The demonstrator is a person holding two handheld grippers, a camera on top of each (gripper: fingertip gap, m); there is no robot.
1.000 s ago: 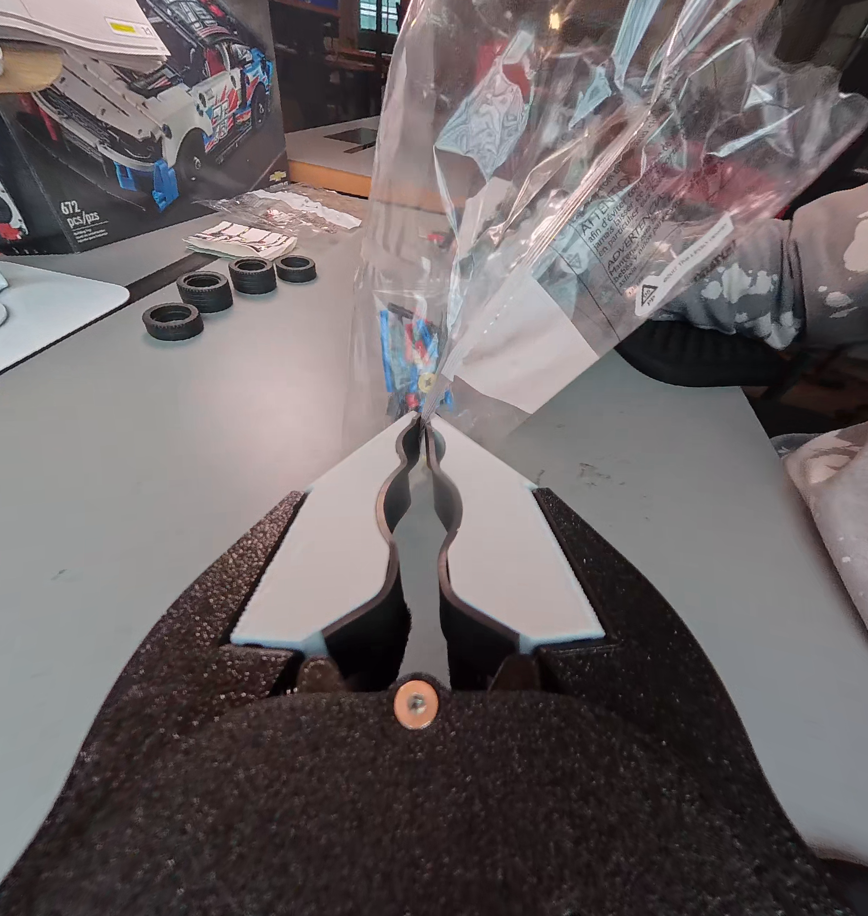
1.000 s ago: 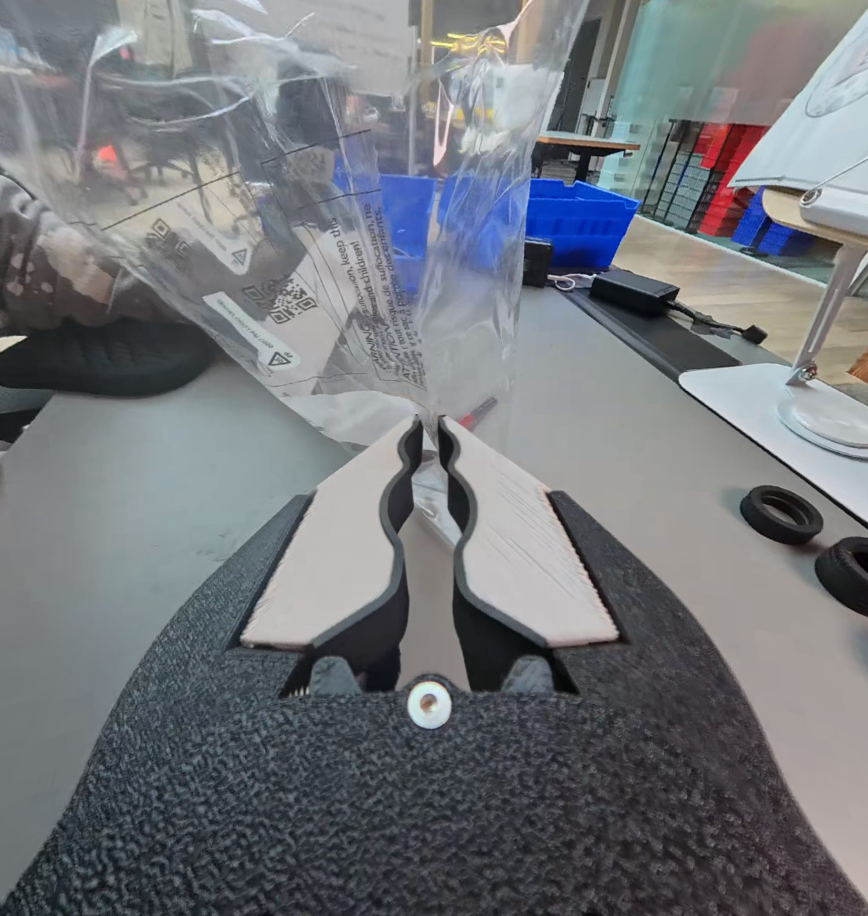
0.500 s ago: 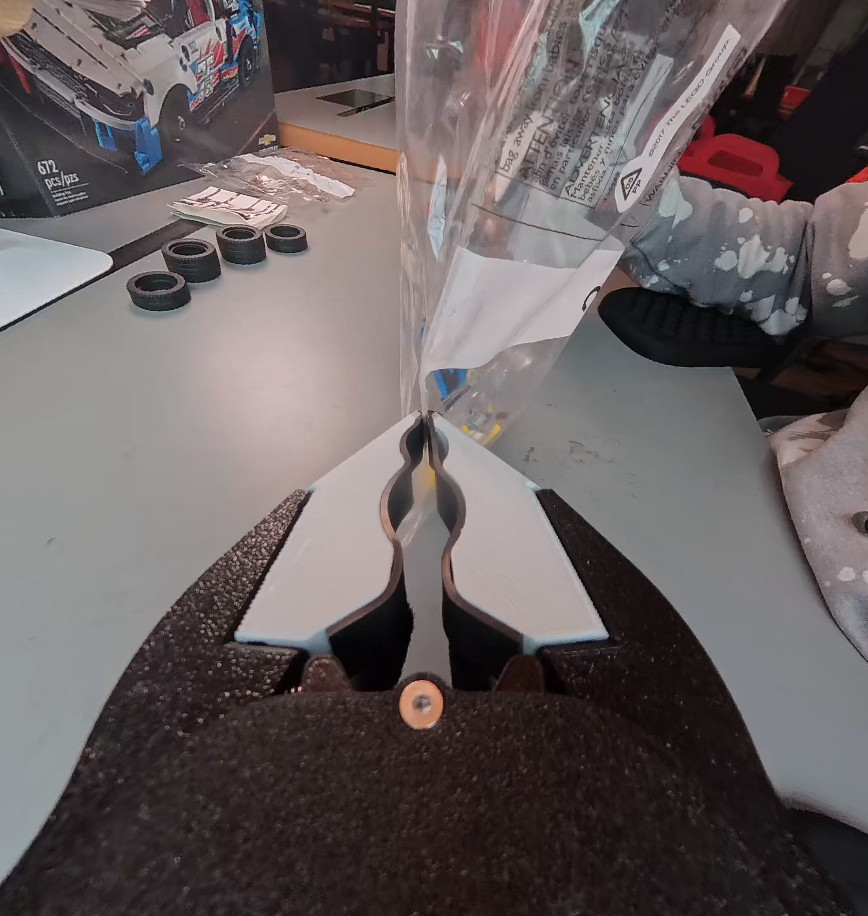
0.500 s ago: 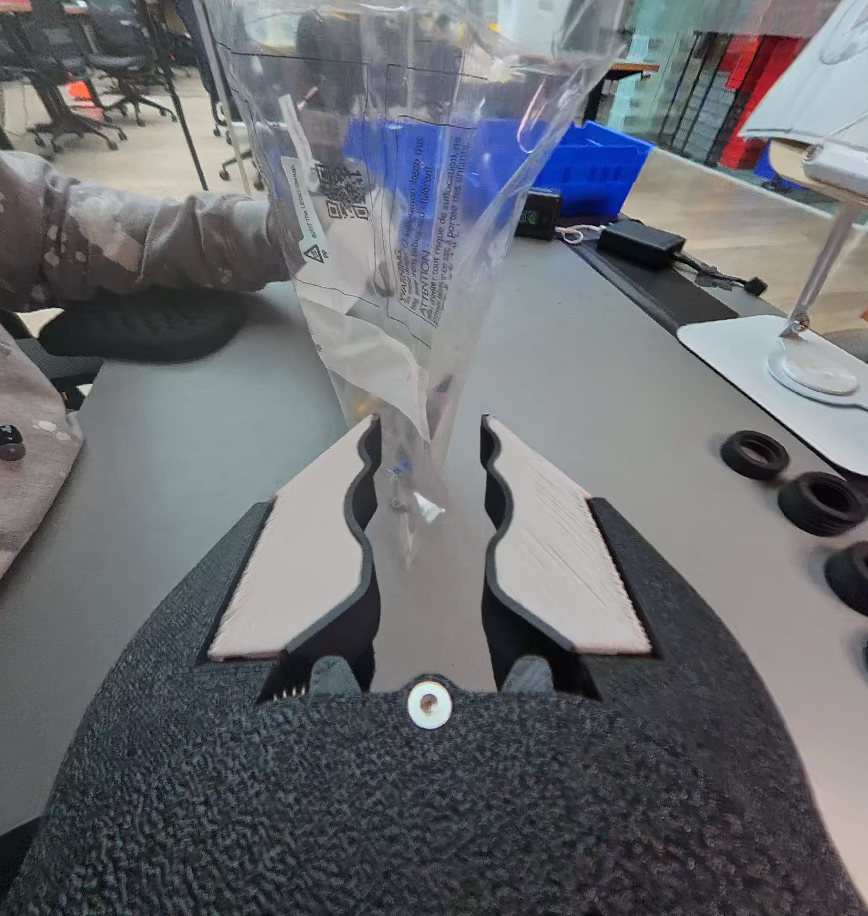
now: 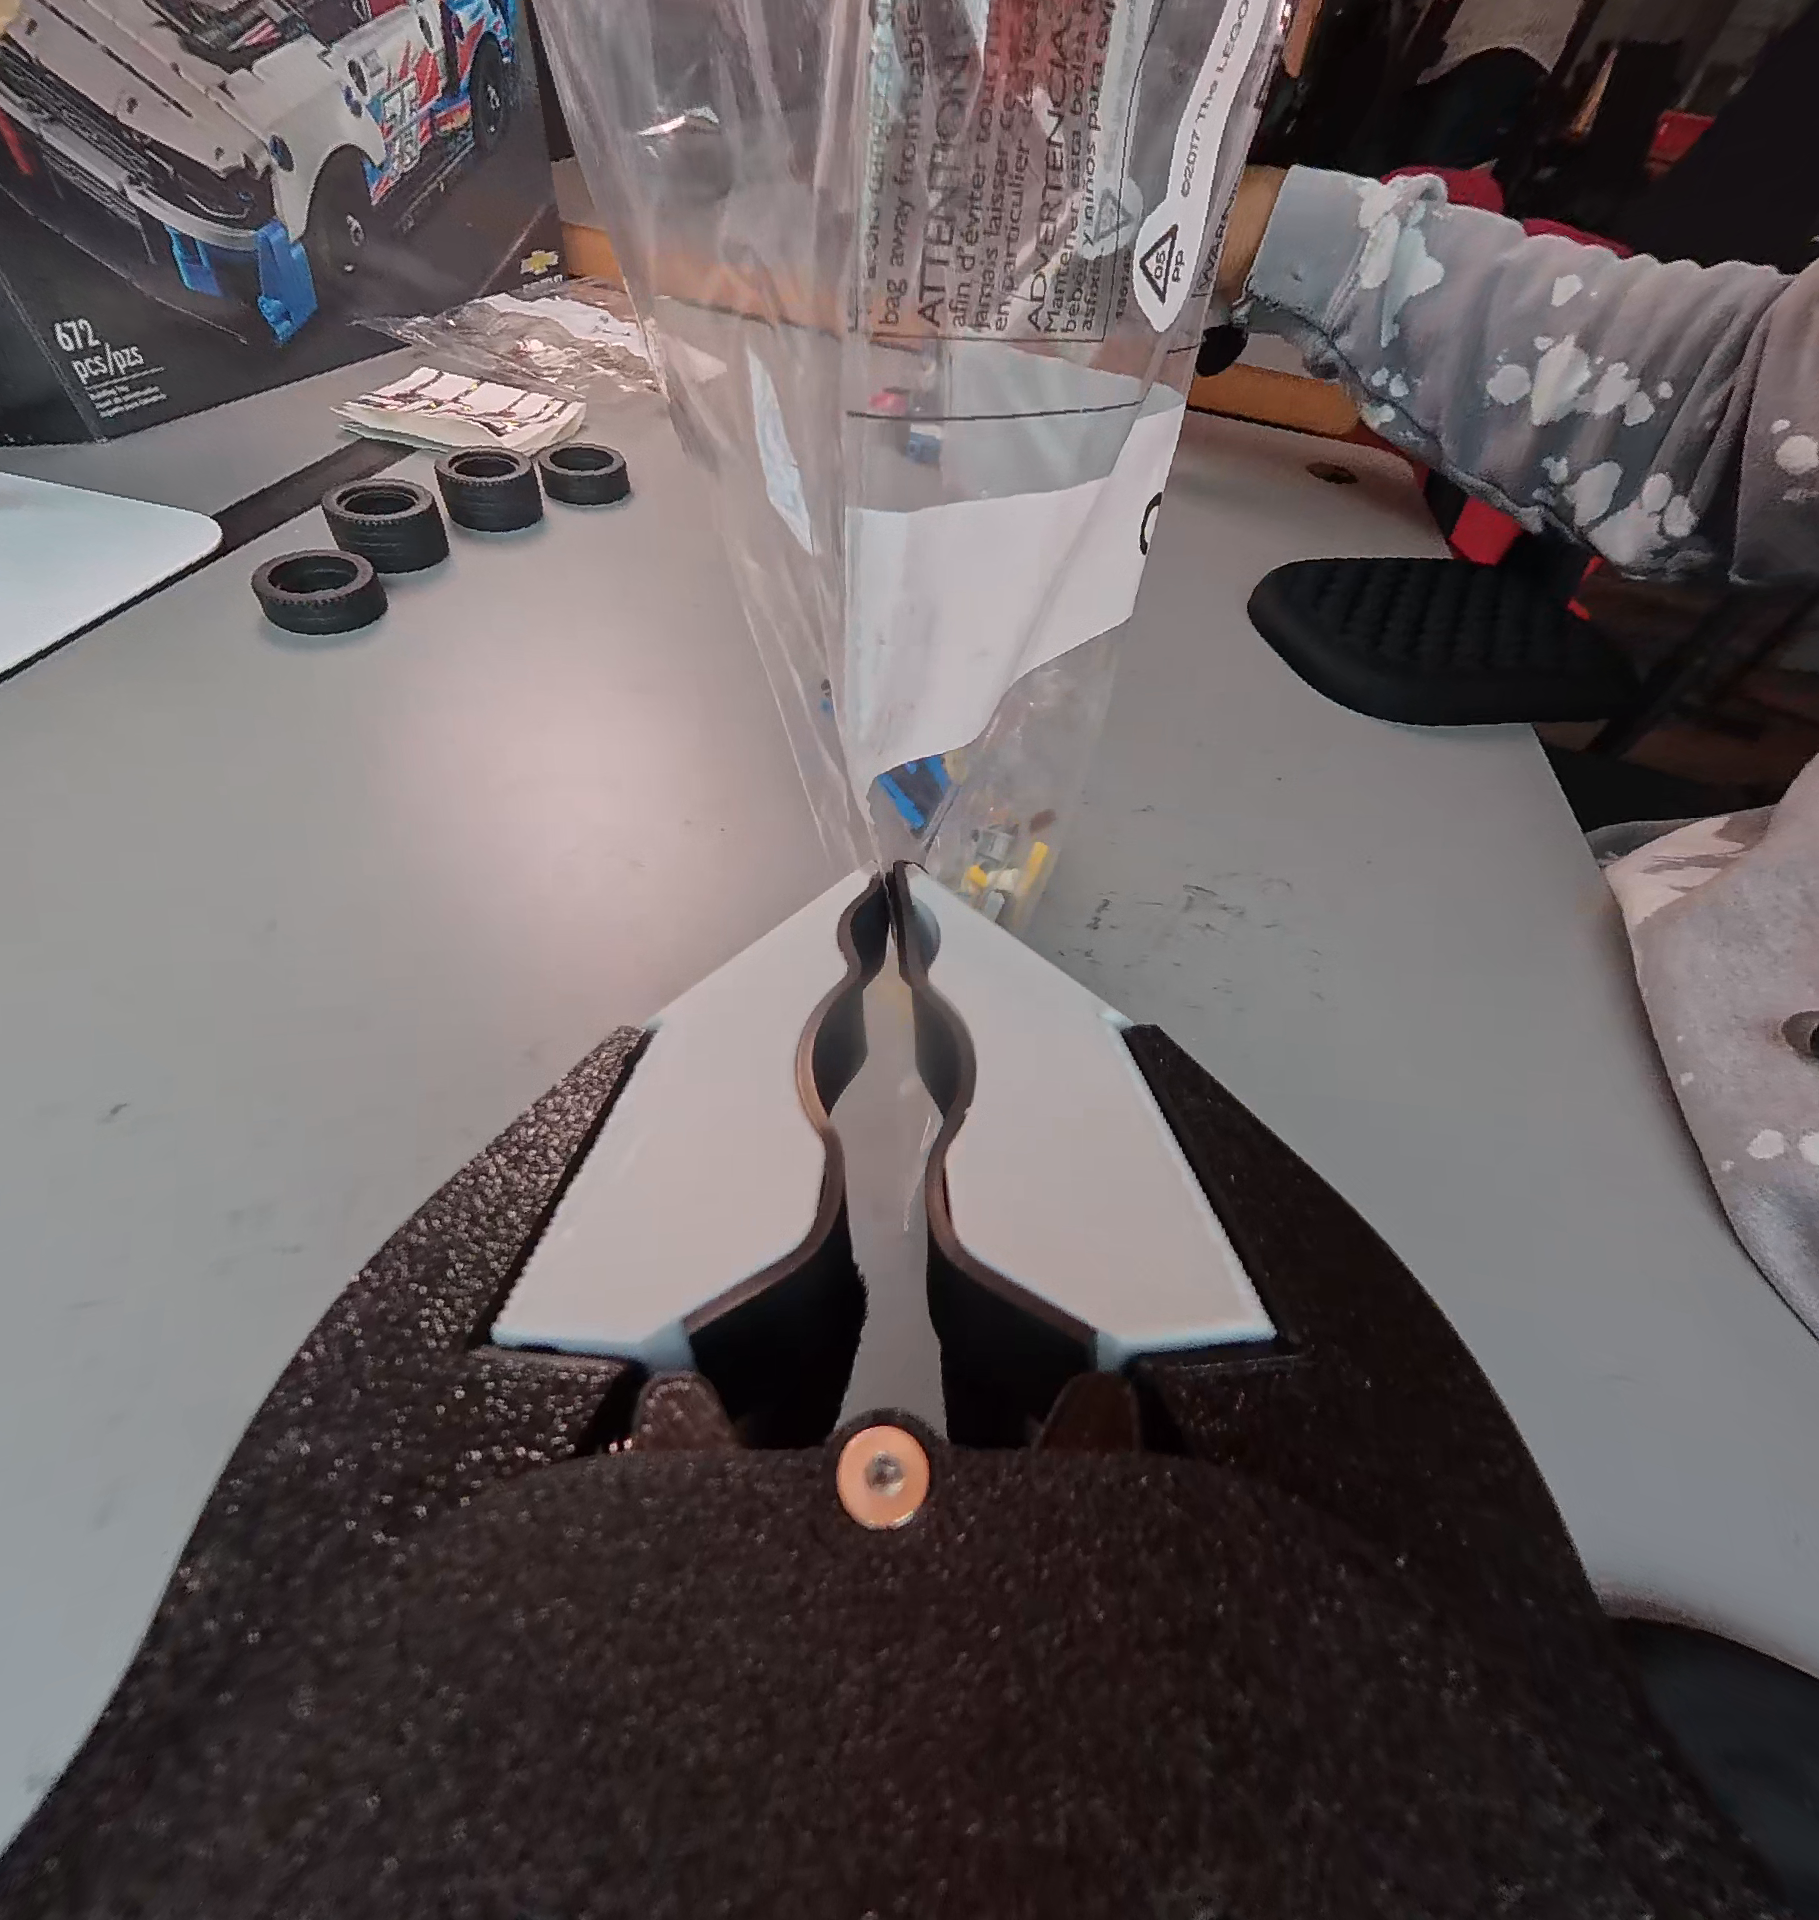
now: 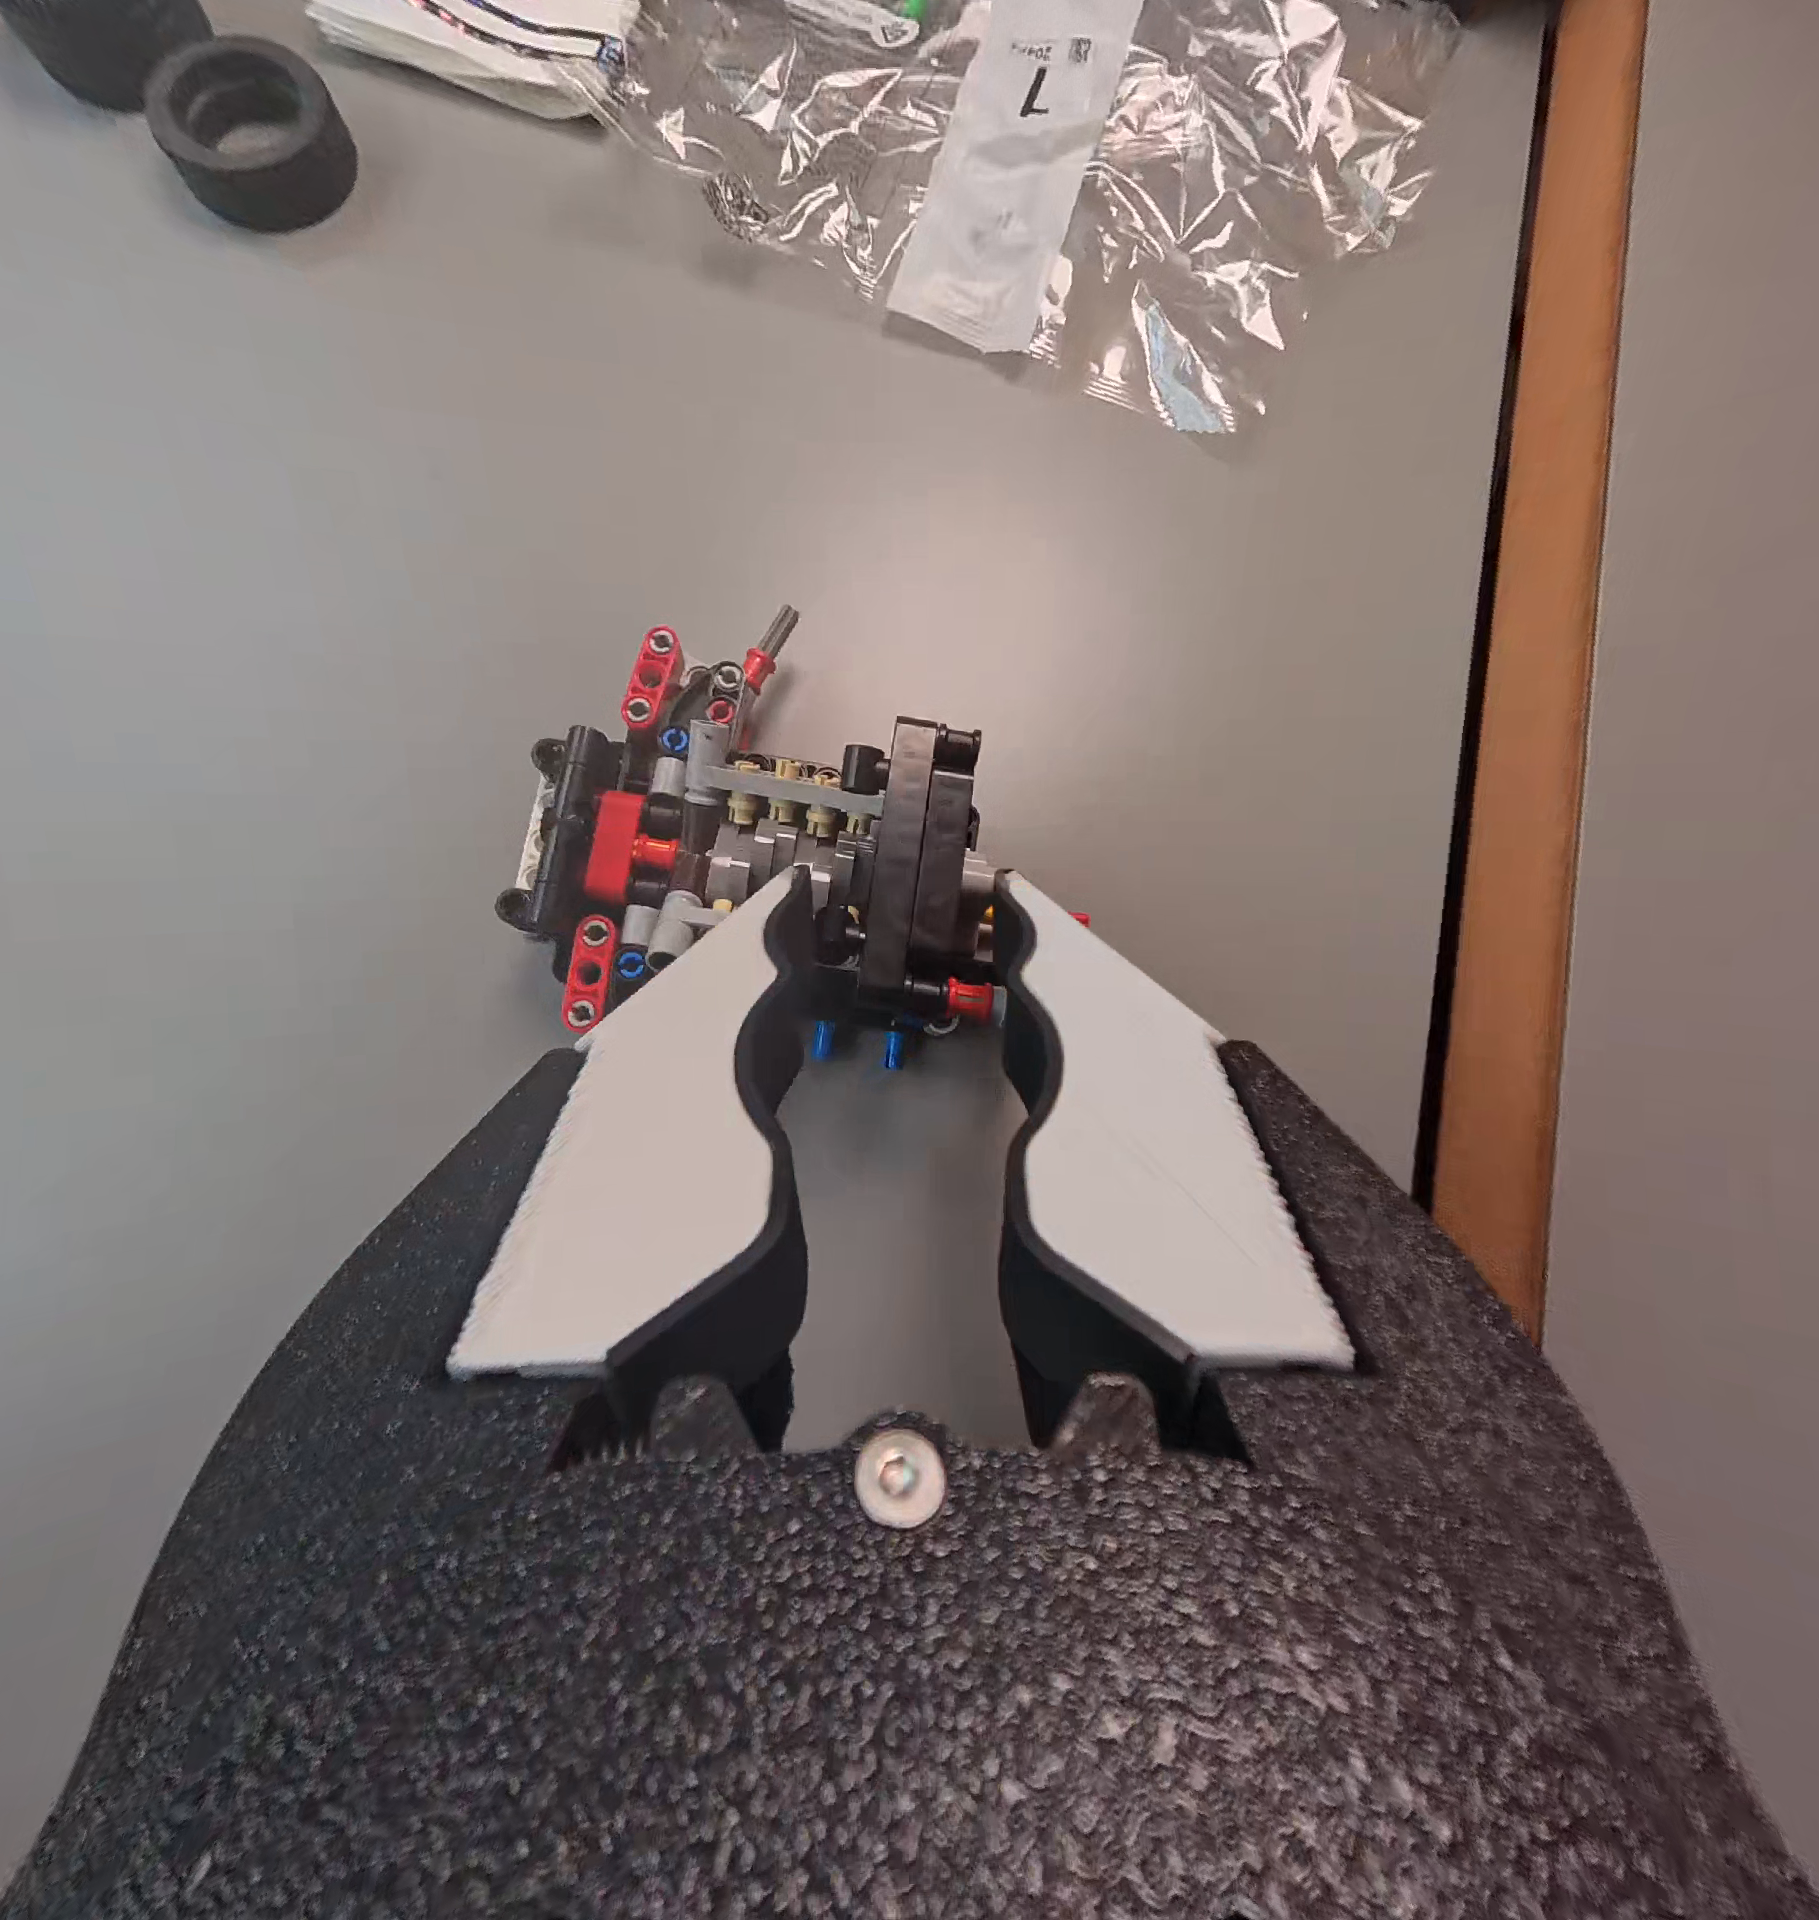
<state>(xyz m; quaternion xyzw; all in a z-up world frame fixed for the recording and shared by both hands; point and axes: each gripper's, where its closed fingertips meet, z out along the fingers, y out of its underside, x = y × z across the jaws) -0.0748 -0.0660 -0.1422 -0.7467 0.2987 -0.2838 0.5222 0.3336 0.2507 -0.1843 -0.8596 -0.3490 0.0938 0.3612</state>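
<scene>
My left gripper (image 5: 889,883) is shut on the lower corner of a clear plastic bag (image 5: 967,416) and holds it upright above the grey table (image 5: 365,883). Small blue, yellow and grey pieces (image 5: 998,852) sit at the bag's bottom, just past the fingertips. In the right wrist view my right gripper (image 6: 903,883) is open and points down at a small brick assembly (image 6: 759,821) of black, red and grey parts lying on the table. Its fingers stand on either side of the assembly's black disc end; I cannot tell whether they touch it.
Several black tyres (image 5: 385,509) stand in a row at the left, one also in the right wrist view (image 6: 250,135). A car-printed box (image 5: 209,187), a sticker sheet (image 5: 463,405) and an empty crumpled bag (image 6: 1040,177) lie behind. A wooden strip (image 6: 1539,623) edges the table. A sleeve (image 5: 1559,364) reaches over at the right. My hands' fingertips stand some 50 centimeters from each other.
My right gripper opened, let go of the bag and moved over to the brick assembly, now pointing down at it. My left gripper kept its hold and the bag now hangs straighter.
</scene>
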